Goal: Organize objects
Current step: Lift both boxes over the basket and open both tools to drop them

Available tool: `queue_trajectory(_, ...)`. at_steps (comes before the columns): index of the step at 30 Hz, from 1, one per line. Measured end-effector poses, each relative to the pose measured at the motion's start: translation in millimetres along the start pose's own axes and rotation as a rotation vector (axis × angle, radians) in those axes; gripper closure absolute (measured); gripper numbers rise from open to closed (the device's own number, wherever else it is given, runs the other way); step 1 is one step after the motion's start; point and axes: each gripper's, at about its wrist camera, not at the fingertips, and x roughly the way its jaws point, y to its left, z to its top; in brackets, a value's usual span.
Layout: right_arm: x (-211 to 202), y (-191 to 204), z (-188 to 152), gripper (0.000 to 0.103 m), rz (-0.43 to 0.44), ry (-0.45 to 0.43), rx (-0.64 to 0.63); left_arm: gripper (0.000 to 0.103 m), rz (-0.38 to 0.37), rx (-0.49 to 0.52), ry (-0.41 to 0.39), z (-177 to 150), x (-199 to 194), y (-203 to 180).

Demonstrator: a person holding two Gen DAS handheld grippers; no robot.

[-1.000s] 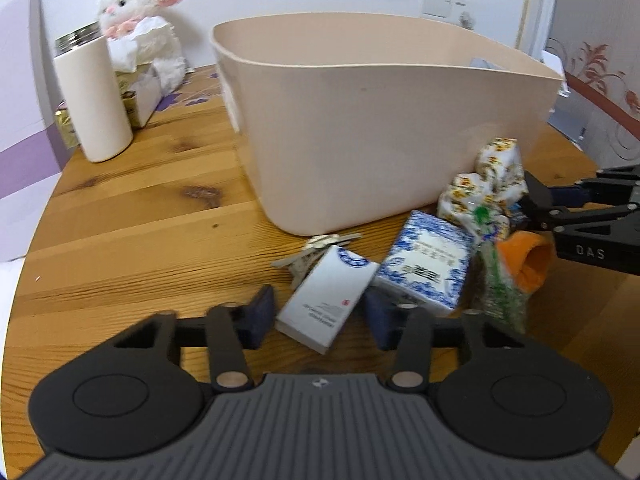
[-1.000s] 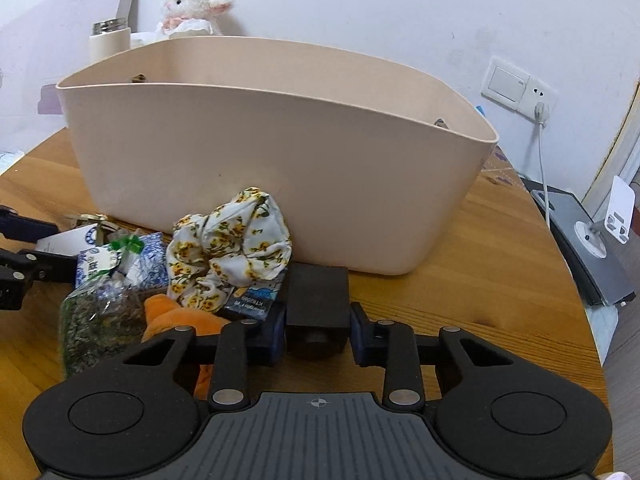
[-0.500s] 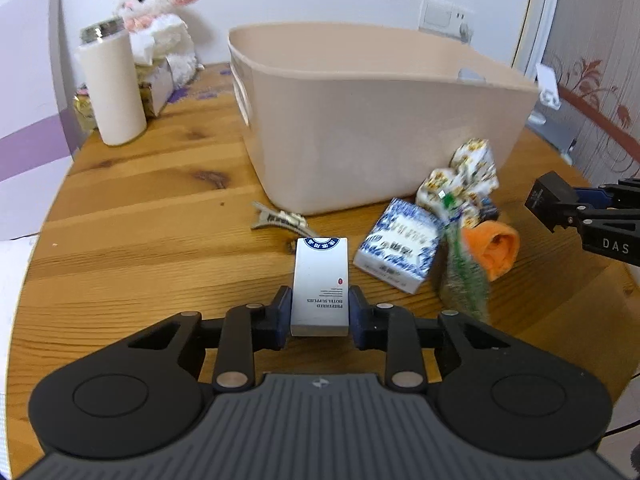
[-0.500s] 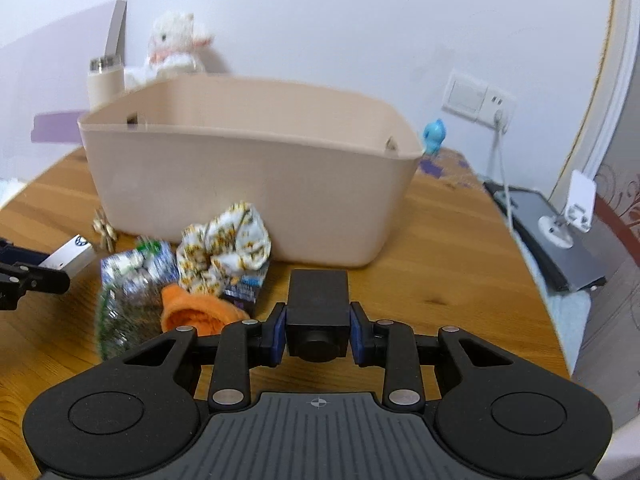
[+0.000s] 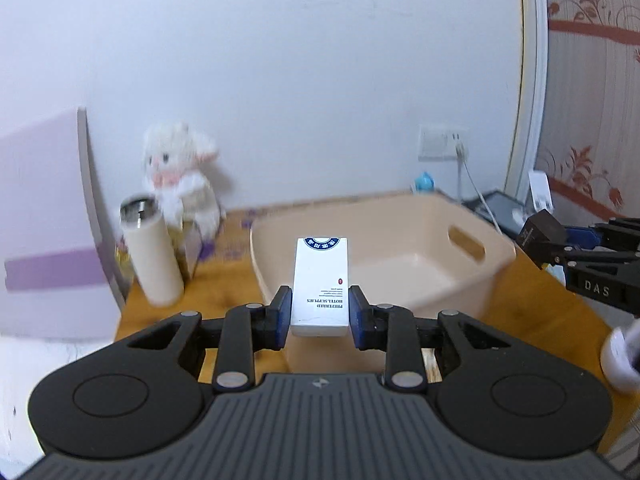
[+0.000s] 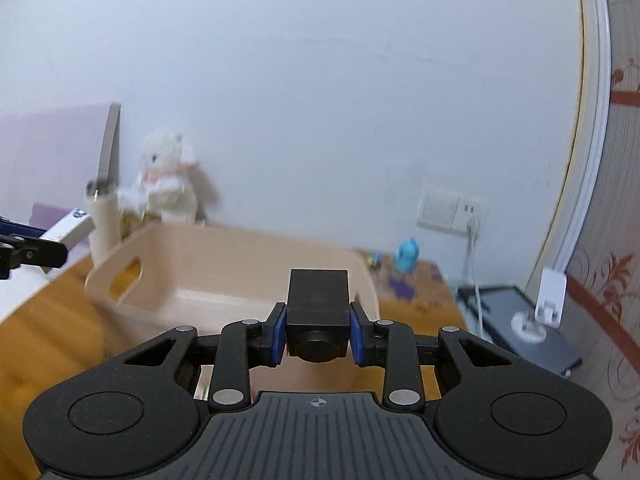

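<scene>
— What is your left hand-held gripper (image 5: 320, 312) doing?
— Your left hand-held gripper is clamping a white box (image 5: 320, 286) between its blue pads (image 5: 282, 310), closed snugly on the box's two long sides. You are holding the box in the air, with the beige bin (image 5: 472, 264) lying beyond and below it; its printed end with the blue emblem is pointing away from you, toward the wall.
— And your right one?
— Your right hand-held gripper (image 6: 318, 332) is pinching a small black block (image 6: 318, 308), its fingers pressing on both sides. The block is also hanging in the air, in front of the bin's open top (image 6: 224, 276).
— Where is the bin sitting?
— It is resting on the wooden desk (image 5: 532, 312), and what shows of its floor is looking bare. A white plush toy (image 5: 176, 172) and a cream flask (image 5: 154, 254) are standing to its left, near the wall.
</scene>
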Motion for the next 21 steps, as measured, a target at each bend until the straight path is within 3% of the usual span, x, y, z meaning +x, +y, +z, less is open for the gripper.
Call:
queue_trajectory(7,39.4,6.1,27.6,0.074,-0.003,-0.009,-0.004,0.071,0.026,0.016,0.046,34.6,65.5,-17.9)
queue_trajectory(15,102.3,18.5,16.9,0.074,0.02,0.128,-0.036,0.071,0.072,0.062,0.202,17.5,144.4,-33.4)
queue_trajectory(21,123.6,22.1,3.1,0.074,0.021,0.209,-0.051,0.07,0.074,0.04,0.283,4.9,167.4,-27.3)
